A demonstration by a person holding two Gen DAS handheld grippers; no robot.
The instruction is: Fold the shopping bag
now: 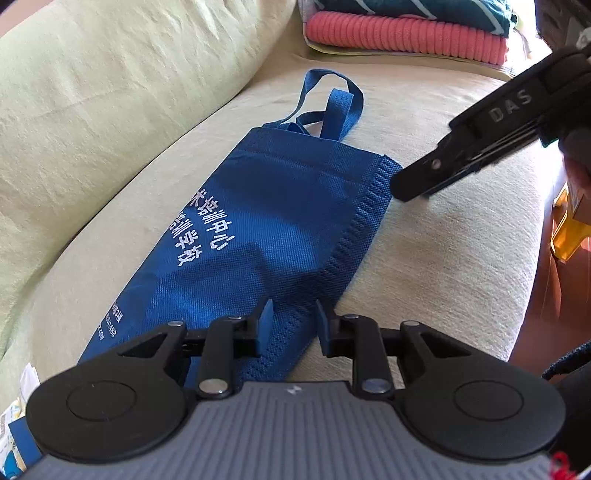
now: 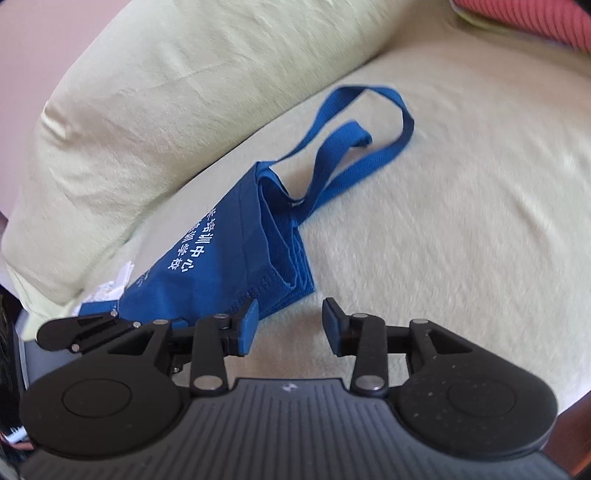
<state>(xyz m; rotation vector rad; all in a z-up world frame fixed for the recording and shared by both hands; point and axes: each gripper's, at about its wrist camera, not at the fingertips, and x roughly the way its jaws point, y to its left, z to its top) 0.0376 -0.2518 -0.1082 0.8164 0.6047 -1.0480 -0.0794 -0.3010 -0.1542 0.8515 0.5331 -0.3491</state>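
Clearly the bag (image 1: 258,229) lies flat and lengthwise on the sofa seat (image 1: 443,258), handles (image 1: 332,103) at the far end. Its thin woven fabric looks light and limp, likely to sag, so take it by the stitched right edge or a corner. Left gripper (image 1: 293,325) straddles the near corner, jaws parted, apparently not pinching; right gripper (image 2: 290,325) is released, empty, beside the far right corner.

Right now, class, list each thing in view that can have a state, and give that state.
Shopping bag: lying flat, folded lengthwise, on the sofa seat.
Bag handles: loose, spread beyond the bag's mouth.
Left claw: open, the bag's edge between its fingers.
Right claw: open, empty, beside the bag's corner.
Folded clothes: stacked.
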